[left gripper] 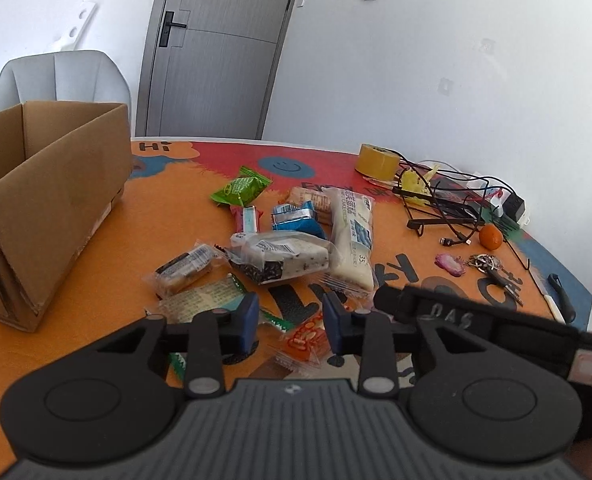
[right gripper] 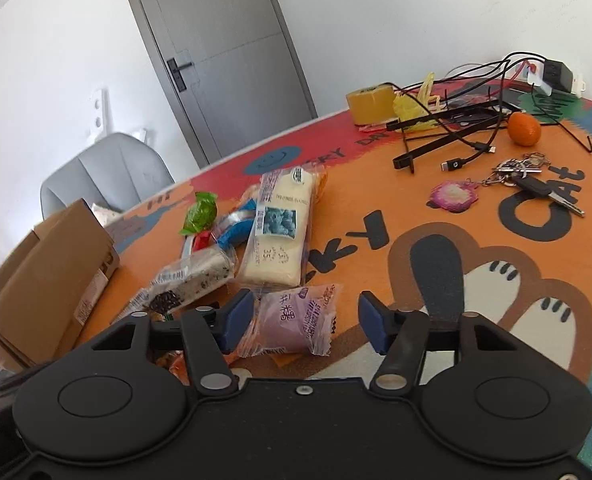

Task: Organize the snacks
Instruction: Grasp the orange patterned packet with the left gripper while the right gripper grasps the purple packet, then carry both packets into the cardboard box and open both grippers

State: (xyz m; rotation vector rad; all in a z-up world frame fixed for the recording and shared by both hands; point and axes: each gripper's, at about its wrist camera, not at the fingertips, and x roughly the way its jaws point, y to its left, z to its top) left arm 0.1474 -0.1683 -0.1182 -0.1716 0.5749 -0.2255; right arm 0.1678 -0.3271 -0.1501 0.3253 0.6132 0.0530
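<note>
Purple-wrapped mochi packet (right gripper: pixel 292 320): flat on the orange cartoon table mat (right gripper: pixel 375 200), at the near edge of the snack pile, lying between the blue pads of the right gripper (right gripper: pixel 305 320). Jaws apart; one pad just at the wrapper's crimped edge, the other well clear, so no clamp yet.

Orange snack packet (left gripper: pixel 305 340): also on the mat, low between the pads of the left gripper (left gripper: pixel 290 320). Jaws narrowly apart, not visibly pressing on it; partly hidden by the fingers, so contact hard to judge.

Beyond, the rest of the pile: a cookies-and-cream bar (left gripper: pixel 284 256), a long white cake packet (left gripper: pixel 353 232), a green sachet (left gripper: pixel 240 188), several smaller wrappers overlapping. Open cardboard box (left gripper: pixel 56 200) off to the left, probably the destination. Farther right, unrelated clutter: tape roll (left gripper: pixel 377 160), cables (left gripper: pixel 447 196), mandarin (left gripper: pixel 490 237), keys (left gripper: pixel 491 264).

Risks from here, as judgement only:
- Pinching only the loose film, not the body, and dropping the packet on the lift.
- Squashing the soft mochi with too hard a squeeze.
- Snagging a neighbouring wrapper, given the overlap, and dragging it along.
- Bumping one gripper against the other, working so close together.
- Skidding the slick orange packet away instead of catching it.
</note>
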